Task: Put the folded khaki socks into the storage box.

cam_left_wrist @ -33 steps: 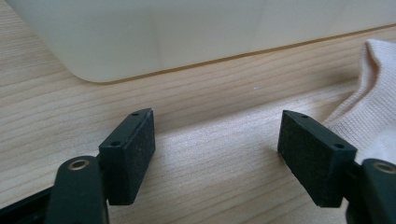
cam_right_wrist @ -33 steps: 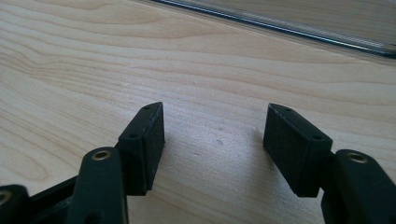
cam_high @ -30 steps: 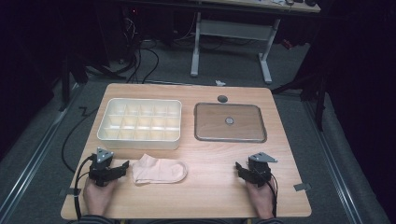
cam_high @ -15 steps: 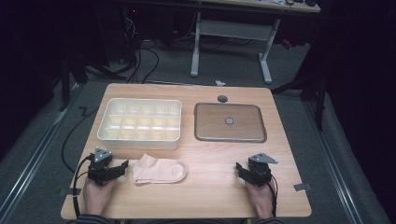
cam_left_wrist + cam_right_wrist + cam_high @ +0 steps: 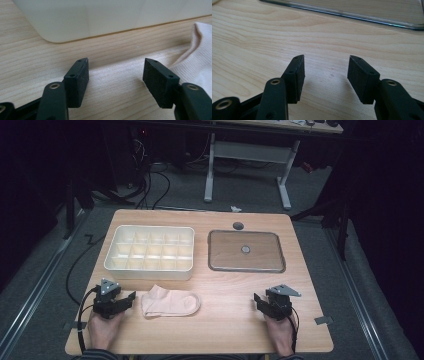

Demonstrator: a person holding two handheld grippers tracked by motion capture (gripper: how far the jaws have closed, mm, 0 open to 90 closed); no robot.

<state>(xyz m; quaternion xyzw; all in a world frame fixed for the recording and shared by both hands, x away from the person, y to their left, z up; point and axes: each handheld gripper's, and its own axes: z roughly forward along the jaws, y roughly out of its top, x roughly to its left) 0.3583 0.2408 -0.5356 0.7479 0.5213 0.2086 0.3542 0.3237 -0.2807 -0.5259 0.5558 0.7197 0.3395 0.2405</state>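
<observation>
A white compartment tray (image 5: 149, 248), a clear lid (image 5: 246, 251) and a pale sock (image 5: 170, 302) lie on a wooden table (image 5: 225, 320); cables (image 5: 150, 185) trail behind.

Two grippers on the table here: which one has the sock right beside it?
The left gripper. The pale sock lies just off its open jaws, its edge beside one pad in the left gripper view. The right gripper has bare table around it.

Pale pink sock (image 5: 170, 302); cream tray (image 5: 150, 249)
</observation>
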